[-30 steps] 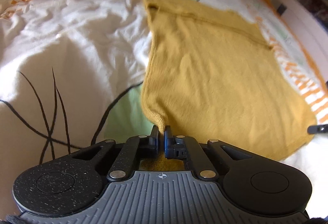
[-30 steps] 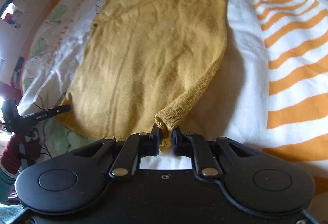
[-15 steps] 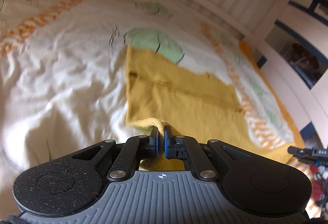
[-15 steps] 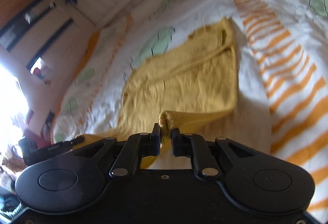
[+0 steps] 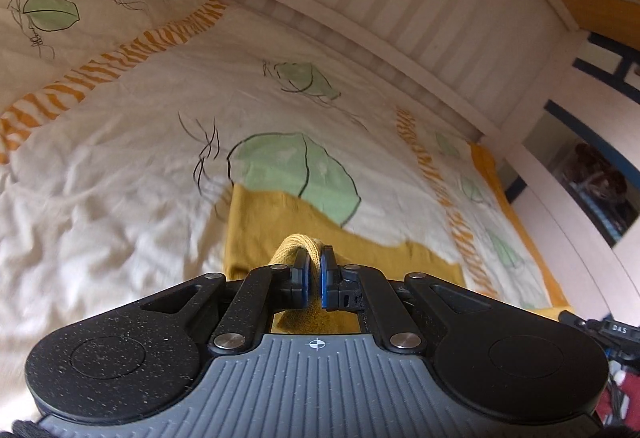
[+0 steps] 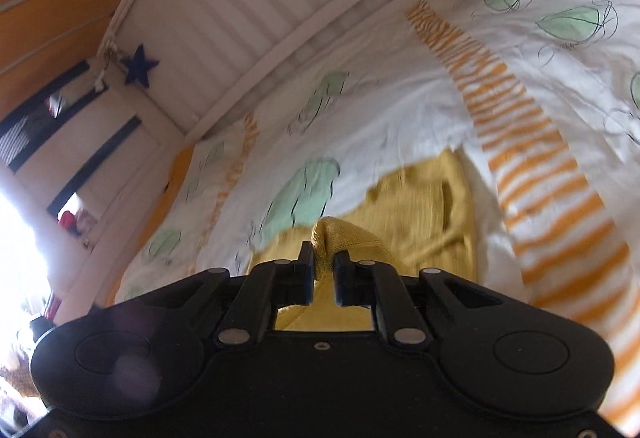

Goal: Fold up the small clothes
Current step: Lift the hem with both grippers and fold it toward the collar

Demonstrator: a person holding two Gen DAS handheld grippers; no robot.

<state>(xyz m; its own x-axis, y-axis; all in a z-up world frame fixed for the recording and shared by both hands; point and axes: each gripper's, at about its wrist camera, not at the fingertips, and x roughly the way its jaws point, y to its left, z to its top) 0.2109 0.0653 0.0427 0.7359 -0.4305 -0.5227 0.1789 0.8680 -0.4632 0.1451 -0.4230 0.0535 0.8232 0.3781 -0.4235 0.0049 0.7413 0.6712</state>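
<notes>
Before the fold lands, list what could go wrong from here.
1. The left gripper pinches only a narrow bunch of the mustard-yellow knitted garment; it could slip out mid-fold.
2. The right gripper likewise holds only a bunched corner, so the carried edge may land crooked.
3. The white leaf-printed duvet is rumpled, so the fold could settle uneven.

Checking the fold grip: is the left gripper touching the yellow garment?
Touching. In the left wrist view the left gripper is shut on a bunched edge of the yellow garment, with fabric pinched between its fingers.
</notes>
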